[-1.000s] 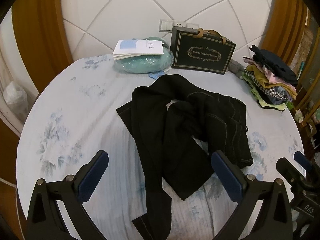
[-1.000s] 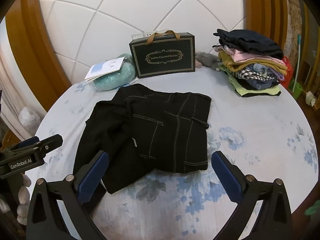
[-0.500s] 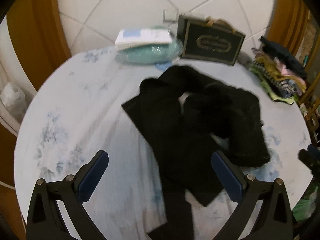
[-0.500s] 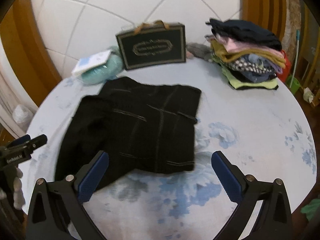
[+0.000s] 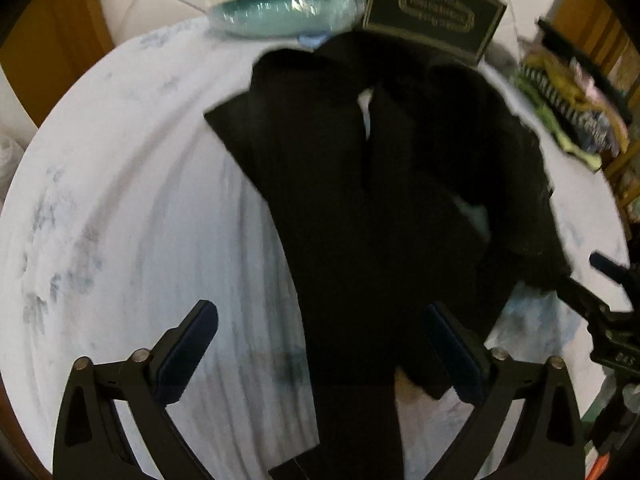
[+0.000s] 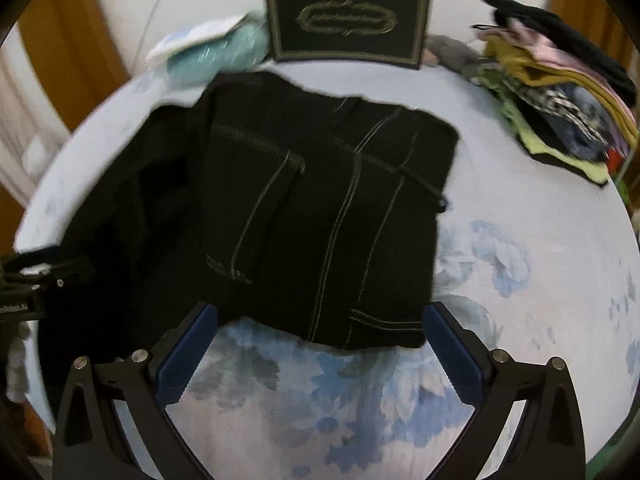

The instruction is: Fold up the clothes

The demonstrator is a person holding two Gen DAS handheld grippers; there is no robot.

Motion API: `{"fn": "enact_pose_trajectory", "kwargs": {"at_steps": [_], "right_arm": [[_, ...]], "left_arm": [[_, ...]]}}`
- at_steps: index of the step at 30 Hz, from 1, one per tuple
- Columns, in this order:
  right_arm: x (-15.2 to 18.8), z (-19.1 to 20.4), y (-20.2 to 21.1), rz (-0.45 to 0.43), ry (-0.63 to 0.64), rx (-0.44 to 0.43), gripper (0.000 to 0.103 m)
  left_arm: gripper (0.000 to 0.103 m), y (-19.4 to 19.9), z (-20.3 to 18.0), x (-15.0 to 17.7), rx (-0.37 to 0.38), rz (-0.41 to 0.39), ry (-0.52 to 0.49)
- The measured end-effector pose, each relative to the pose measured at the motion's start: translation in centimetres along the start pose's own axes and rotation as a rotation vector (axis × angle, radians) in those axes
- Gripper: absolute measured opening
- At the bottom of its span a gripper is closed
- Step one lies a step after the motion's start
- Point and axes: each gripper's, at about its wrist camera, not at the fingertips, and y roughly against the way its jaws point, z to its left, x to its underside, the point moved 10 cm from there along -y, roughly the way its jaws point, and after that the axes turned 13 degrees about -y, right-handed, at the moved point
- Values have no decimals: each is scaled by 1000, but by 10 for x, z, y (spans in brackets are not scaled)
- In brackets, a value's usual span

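Note:
A pair of black trousers (image 5: 360, 208) with pale stitching lies crumpled on a round table with a floral cloth (image 5: 120, 208). In the left wrist view my left gripper (image 5: 320, 344) is open, low over the legs, with dark cloth running between its blue pads. The waist part of the trousers (image 6: 320, 216) fills the middle of the right wrist view. My right gripper (image 6: 320, 344) stands open just in front of the waistband's near edge, above the cloth (image 6: 520, 280). Each gripper shows at the edge of the other's view.
A dark gift bag (image 6: 348, 24) stands at the back by the wall. A teal bundle with papers on top (image 5: 280, 4) lies to its left. A stack of folded clothes (image 6: 560, 92) sits at the back right. The table edge runs close below both grippers.
Both grippers have moved forward and down toward the trousers, which now look larger and closer. Both have stayed open. The trousers have not shifted.

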Motion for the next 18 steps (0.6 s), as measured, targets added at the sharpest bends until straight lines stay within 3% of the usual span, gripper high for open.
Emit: {"fn": "enact_pose_trajectory", "kwargs": {"at_steps": [3, 5, 7, 10, 11, 12, 15, 18], "right_arm": [[2, -2, -20, -6, 28, 47, 103], [0, 0, -30, -29, 60, 61, 103], [-2, 5, -35, -48, 110, 67, 100], [-6, 11, -39, -72, 172, 69, 55], [-9, 12, -35, -77, 169, 62, 21], [-13, 13, -31, -81, 166, 56, 16], [-30, 6, -6, -130, 118, 41, 15], [-53, -19, 40, -222, 36, 46, 14]], "left_arm": [[89, -15, -1, 8, -26, 14, -11], [67, -19, -4, 9, 19, 4, -1], [52, -18, -6, 8, 82, -15, 23], [22, -12, -4, 5, 131, -32, 52], [12, -9, -2, 3, 135, -35, 57], [11, -2, 2, 1, 122, -43, 49], [9, 25, 22, -10, 62, -87, 24], [7, 73, 66, -19, -60, -162, 13]]}}
